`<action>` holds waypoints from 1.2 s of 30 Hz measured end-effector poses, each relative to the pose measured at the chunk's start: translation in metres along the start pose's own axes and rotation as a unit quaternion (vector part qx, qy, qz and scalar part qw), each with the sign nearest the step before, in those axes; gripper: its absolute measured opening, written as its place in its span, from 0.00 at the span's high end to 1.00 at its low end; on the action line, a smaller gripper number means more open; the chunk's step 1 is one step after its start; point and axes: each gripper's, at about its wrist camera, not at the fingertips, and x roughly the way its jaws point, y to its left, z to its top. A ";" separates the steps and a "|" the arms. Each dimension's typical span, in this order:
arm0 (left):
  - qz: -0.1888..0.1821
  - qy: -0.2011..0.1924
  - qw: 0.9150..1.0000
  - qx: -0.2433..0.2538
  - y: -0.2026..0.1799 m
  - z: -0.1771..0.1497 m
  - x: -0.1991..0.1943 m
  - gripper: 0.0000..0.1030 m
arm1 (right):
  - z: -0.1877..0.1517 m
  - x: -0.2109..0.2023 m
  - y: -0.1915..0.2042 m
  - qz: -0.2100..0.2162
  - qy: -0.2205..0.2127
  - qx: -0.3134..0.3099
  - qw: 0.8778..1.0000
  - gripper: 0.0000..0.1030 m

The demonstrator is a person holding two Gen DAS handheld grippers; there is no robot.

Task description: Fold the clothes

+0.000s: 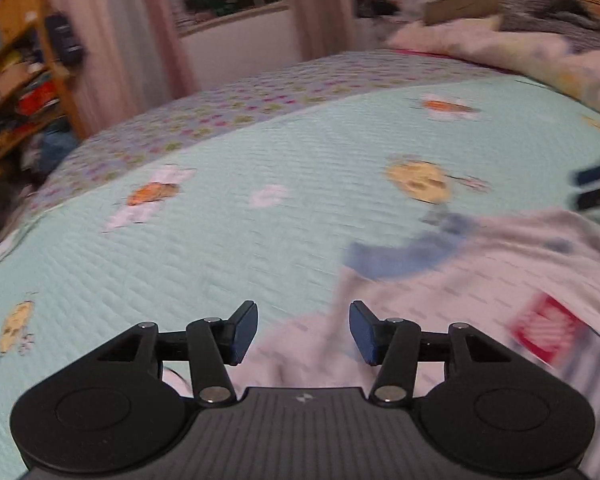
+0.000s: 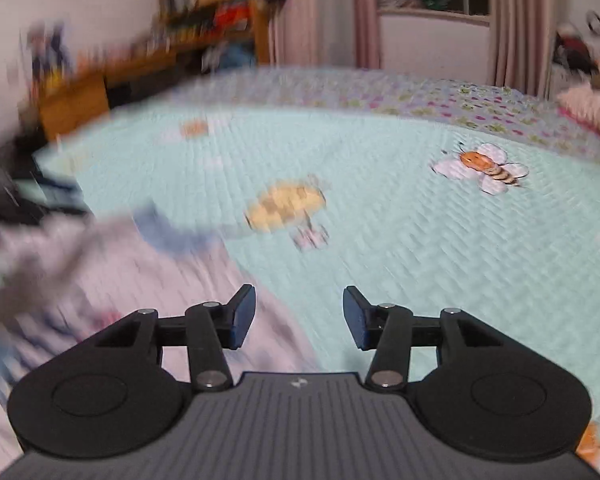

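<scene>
Garment: a pale, mostly white top with a blue collar band and a red patch, lying loose on the bed's quilt, toward the near edge. I have it spread on the broad, flat quilt because folding needs room on every side, and the open stretch of turquoise beyond it gives that room. My left gripper hangs just above the garment's near left part, jaws apart, nothing pinched between the blue pads; cloth shows through the gap but does not touch them. My right gripper sits over the garment's right-hand border, where white cloth meets quilt, its jaws likewise parted and empty. With both grippers released and angled down toward the bed, I judge the cloth has been set down and a fresh pair of hold points is wanted. Heavy blur hides the garment's exact outline.
</scene>
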 end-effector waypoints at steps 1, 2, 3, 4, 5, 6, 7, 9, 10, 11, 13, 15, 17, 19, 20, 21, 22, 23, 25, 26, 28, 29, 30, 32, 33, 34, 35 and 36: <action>-0.005 0.003 1.000 0.017 -0.012 -0.007 -0.005 0.39 | -0.002 0.005 0.001 -0.009 0.011 -0.011 1.000 0.51; -0.006 0.007 0.999 0.033 -0.022 -0.012 -0.006 0.36 | -0.004 0.011 0.001 -0.018 0.021 -0.022 0.999 0.51; -0.007 0.011 0.999 0.049 -0.031 -0.017 -0.007 0.36 | -0.006 0.014 -0.004 -0.028 0.022 -0.023 0.999 0.51; -0.011 0.017 0.998 0.059 -0.039 -0.022 -0.005 0.36 | -0.007 0.017 -0.007 -0.025 0.017 -0.015 0.999 0.51; -0.013 0.023 0.998 0.063 -0.043 -0.027 -0.003 0.36 | -0.008 0.024 -0.007 -0.002 0.011 0.001 1.000 0.51; -0.012 0.029 0.998 0.062 -0.045 -0.031 0.001 0.36 | -0.008 0.028 -0.010 0.023 0.009 0.018 1.000 0.51; -0.010 0.034 0.998 0.061 -0.047 -0.035 0.004 0.36 | -0.009 0.033 -0.010 0.037 0.013 0.022 0.999 0.51; -0.011 0.030 0.998 0.053 -0.045 -0.042 0.009 0.33 | -0.018 0.034 0.005 0.072 0.028 0.005 0.997 0.68; -0.011 0.028 0.999 0.044 -0.042 -0.044 0.010 0.30 | -0.021 0.035 0.012 0.080 0.031 -0.014 0.996 0.81; -0.010 0.028 0.999 0.034 -0.040 -0.045 0.010 0.27 | -0.019 0.035 0.021 0.076 0.033 -0.029 0.996 0.93; -0.016 0.027 0.999 0.013 -0.034 -0.048 0.013 0.25 | -0.016 0.033 0.025 0.062 0.031 -0.040 0.997 0.96; -0.020 0.023 1.000 -0.002 -0.031 -0.051 0.014 0.24 | -0.011 0.034 0.018 0.021 0.024 -0.038 0.999 0.96; -0.014 0.018 1.000 0.003 -0.034 -0.053 0.014 0.24 | -0.009 0.040 0.005 0.007 0.030 -0.016 0.999 0.96; -0.006 0.015 1.000 0.010 -0.037 -0.053 0.014 0.22 | -0.010 0.046 0.000 0.015 0.031 -0.002 0.999 0.96; -0.004 0.015 1.000 0.007 -0.037 -0.054 0.014 0.20 | -0.011 0.046 0.000 0.011 0.024 -0.002 1.000 0.94; -0.003 0.015 1.000 0.004 -0.036 -0.054 0.014 0.18 | -0.013 0.046 -0.003 0.014 0.021 0.010 1.000 0.88; -0.005 0.016 1.000 -0.002 -0.033 -0.054 0.013 0.17 | -0.015 0.044 -0.007 0.024 0.018 0.033 0.999 0.86; -0.006 0.016 1.000 -0.009 -0.031 -0.053 0.012 0.18 | -0.015 0.041 -0.011 0.025 0.016 0.055 0.998 0.80; -0.001 0.000 1.000 -0.028 -0.022 -0.054 -0.002 0.18 | -0.014 0.027 -0.011 -0.004 0.009 0.093 0.996 0.62; 0.002 -0.008 0.999 -0.038 -0.018 -0.054 -0.009 0.18 | -0.015 0.016 -0.005 -0.041 -0.008 0.098 0.994 0.53; 0.007 -0.024 0.998 -0.059 -0.009 -0.055 -0.023 0.18 | -0.018 -0.011 0.019 -0.131 -0.048 0.063 0.988 0.51; 0.011 -0.041 0.996 -0.080 0.002 -0.058 -0.034 0.16 | -0.021 -0.024 0.035 -0.148 -0.068 0.046 0.986 0.50; 0.021 -0.055 0.993 -0.106 0.015 -0.061 -0.043 0.13 | -0.025 -0.037 0.048 -0.126 -0.088 0.051 0.987 0.46; 0.049 -0.068 0.983 -0.161 0.042 -0.066 -0.053 0.10 | -0.037 -0.051 0.068 -0.013 -0.104 0.107 0.989 0.37; 0.055 -0.067 0.979 -0.184 0.057 -0.066 -0.054 0.11 | -0.044 -0.054 0.078 0.044 -0.107 0.140 0.983 0.37; 0.058 -0.059 0.976 -0.200 0.070 -0.065 -0.051 0.12 | -0.051 -0.057 0.087 0.101 -0.109 0.172 0.974 0.37; 0.063 -0.052 0.975 -0.206 0.079 -0.061 -0.046 0.16 | -0.057 -0.052 0.097 0.130 -0.110 0.182 0.968 0.37; 0.061 -0.044 0.977 -0.199 0.085 -0.055 -0.040 0.18 | -0.063 -0.048 0.106 0.159 -0.110 0.191 0.962 0.37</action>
